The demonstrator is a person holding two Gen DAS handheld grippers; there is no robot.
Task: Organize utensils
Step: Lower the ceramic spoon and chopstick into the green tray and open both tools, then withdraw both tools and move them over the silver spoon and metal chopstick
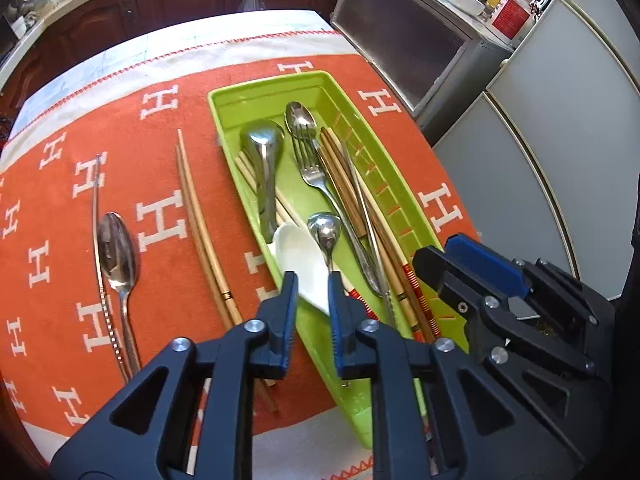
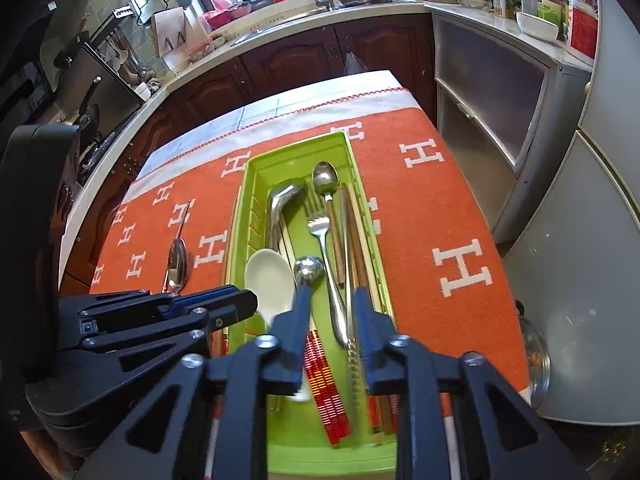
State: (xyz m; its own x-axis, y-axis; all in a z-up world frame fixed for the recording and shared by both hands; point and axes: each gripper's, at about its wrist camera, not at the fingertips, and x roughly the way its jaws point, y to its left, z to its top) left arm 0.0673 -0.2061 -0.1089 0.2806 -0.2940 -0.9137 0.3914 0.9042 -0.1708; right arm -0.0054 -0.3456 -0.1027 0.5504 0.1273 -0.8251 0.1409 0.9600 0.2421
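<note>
So both claws are hovering over the near end of the green tray. The left gripper is sitting part open, nothing between its fingers, tips just above the white ceramic spoon and the small round steel spoon. The right gripper is also standing part open and empty, fingers straddling the red-striped chopsticks, a fork and a twisted metal rod.

Crowding the tray toward 12 o'clock: a steel ladle, a long spoon and brown wooden chopsticks, all overlapping.

Lying loose on the orange H-pattern cloth at 9 o'clock of the tray: a bamboo chopstick pair, then a steel spoon and a thin metal skewer, well apart from the tray.

The table edge is running close at 3 o'clock, with grey cabinets beyond it; dark wood cupboards and a sink counter are sitting at 12.
</note>
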